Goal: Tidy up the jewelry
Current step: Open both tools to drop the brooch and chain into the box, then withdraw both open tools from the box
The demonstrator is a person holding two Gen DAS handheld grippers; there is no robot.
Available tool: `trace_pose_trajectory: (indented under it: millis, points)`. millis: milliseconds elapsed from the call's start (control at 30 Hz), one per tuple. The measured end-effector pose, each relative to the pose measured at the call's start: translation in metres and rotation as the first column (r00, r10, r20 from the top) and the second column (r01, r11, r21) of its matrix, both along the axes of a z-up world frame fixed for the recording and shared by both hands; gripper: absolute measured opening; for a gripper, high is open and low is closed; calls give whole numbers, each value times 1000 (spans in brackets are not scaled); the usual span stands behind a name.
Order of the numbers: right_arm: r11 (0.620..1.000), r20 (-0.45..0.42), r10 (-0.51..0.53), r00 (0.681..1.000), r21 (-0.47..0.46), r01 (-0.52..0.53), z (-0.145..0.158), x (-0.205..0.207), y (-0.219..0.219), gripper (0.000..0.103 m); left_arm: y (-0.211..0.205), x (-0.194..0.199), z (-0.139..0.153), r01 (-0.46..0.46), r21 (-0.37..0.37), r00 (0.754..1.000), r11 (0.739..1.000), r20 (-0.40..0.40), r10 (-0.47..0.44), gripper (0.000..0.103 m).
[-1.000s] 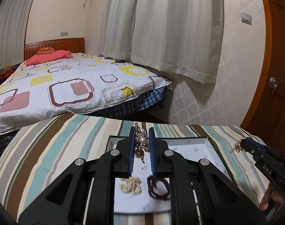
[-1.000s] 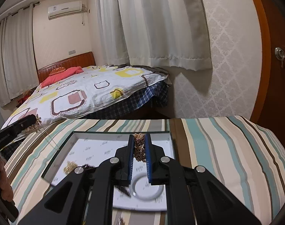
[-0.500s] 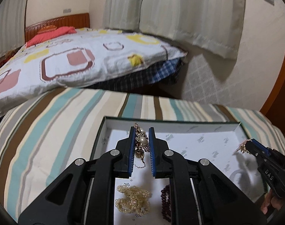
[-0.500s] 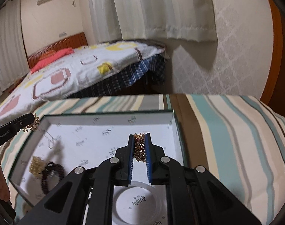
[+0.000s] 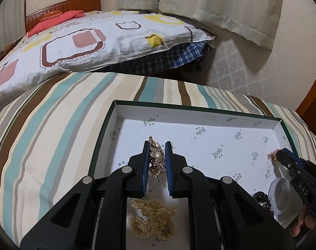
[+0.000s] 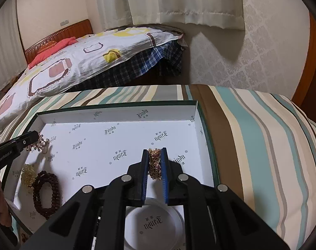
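Both grippers have dropped low into the box (image 5: 199, 112) on the striped table, the left gripper (image 5: 157, 161) clamped on a pearl piece (image 5: 157, 160) near its left wall, the right gripper (image 6: 154, 166) clamped on a gold chain (image 6: 154, 162) near the right wall, probably ready for release.

Left wrist view: close above the left part of the open box (image 5: 199, 114), facing the bed (image 5: 85, 31), upper left of frame. Right wrist view: close above the box's (image 6: 116, 112) right part, same heading. Shared: box, striped cloth (image 5: 54, 135), bed, curtains (image 6: 178, 0).
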State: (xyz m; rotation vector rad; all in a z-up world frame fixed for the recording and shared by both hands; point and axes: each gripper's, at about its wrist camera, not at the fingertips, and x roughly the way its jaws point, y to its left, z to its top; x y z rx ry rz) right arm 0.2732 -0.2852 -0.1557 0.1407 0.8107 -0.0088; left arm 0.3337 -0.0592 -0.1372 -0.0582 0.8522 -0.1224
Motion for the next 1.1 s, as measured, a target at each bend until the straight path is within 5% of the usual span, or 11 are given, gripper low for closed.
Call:
trace_pose_trajectory:
  millis: [300,433,700,1100]
  points:
    - [1000,1,-4,1000,0,4,1,1,1,25,-3,-1,3,0,27,1000,1000,14,0,27]
    - [1000,16,-3,1000,2,3,3,-1,2,27,-3,-2,5,-3,32,1000,999,30,2,44]
    - [1000,79,-5,997,0,5,18,-20,3,30,1,-18,20,-7,24,997,1000,83,5,58]
    - [1000,153,-8,988,-16,11,46,-83,18,32,18,-89,55,-16,4,984,1000,176,15,60]
